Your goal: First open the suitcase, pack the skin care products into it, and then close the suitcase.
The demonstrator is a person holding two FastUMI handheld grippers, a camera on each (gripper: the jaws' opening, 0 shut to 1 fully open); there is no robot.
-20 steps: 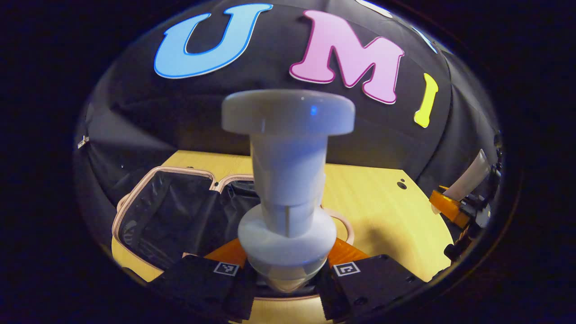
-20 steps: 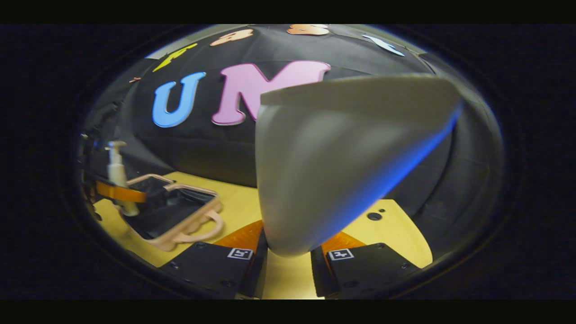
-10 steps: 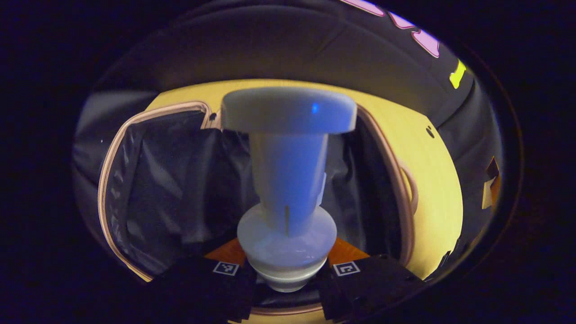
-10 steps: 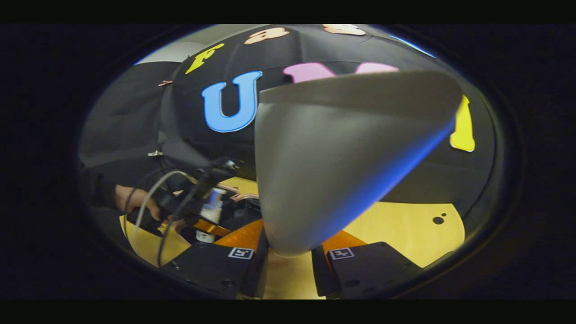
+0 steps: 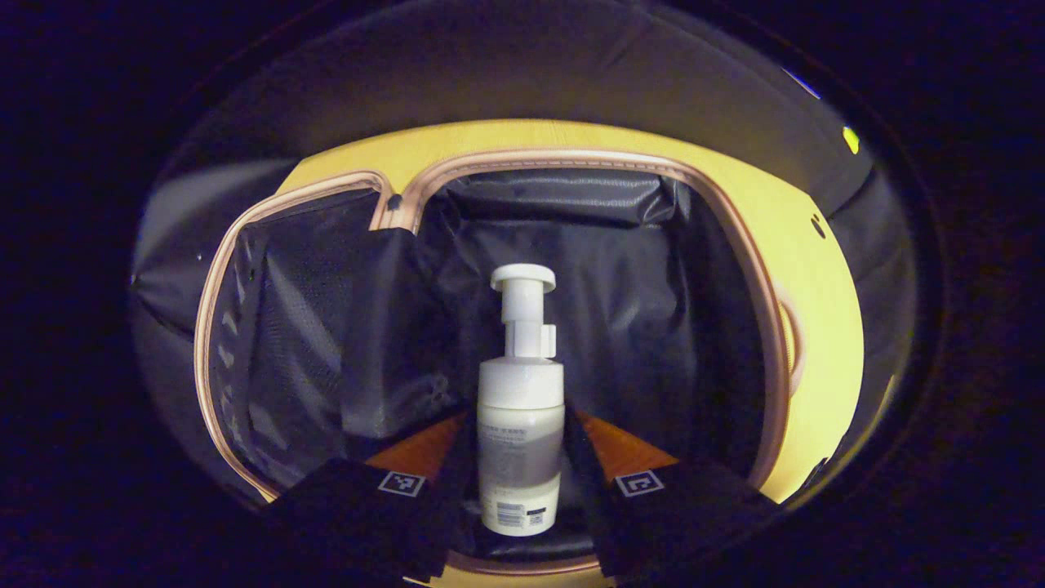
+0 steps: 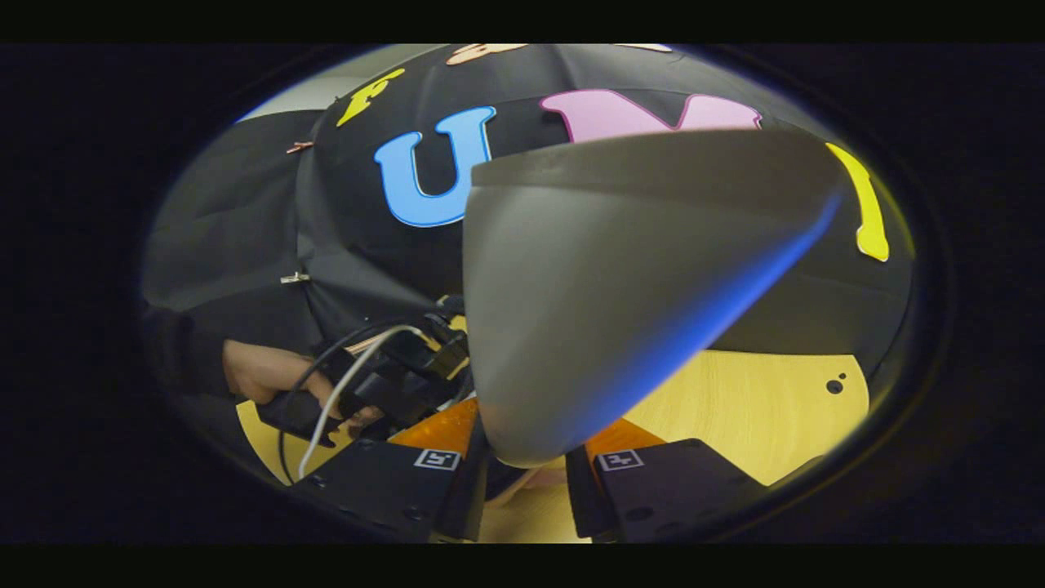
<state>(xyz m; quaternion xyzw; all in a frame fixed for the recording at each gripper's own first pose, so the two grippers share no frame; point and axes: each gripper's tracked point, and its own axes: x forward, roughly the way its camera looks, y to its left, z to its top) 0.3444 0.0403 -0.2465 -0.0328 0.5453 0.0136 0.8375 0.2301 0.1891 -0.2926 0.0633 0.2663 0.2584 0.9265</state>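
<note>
The pink-rimmed suitcase [image 5: 764,302] lies open on the wooden table [image 5: 826,327], showing its black lining. A white pump bottle [image 5: 521,408] rests on the lining of the right half, pump end pointing away. My left gripper [image 5: 521,457] hangs just above it, fingers open on either side of the bottle's base. In the right gripper view, my right gripper [image 6: 522,461] is shut on a large white tube [image 6: 620,278], flat crimped end up. The left gripper [image 6: 408,376] and the hand [image 6: 261,371] holding it show at lower left.
The suitcase's left half [image 5: 302,327] has a mesh-lined pocket. Bare tabletop [image 6: 759,416] with two small holes lies to the right in the right gripper view. The black cloth wall rises behind the table.
My left gripper swung down over the open suitcase and let go of the pump bottle, which now lies on the lining. The right gripper turned left with the tube still in its grasp.
</note>
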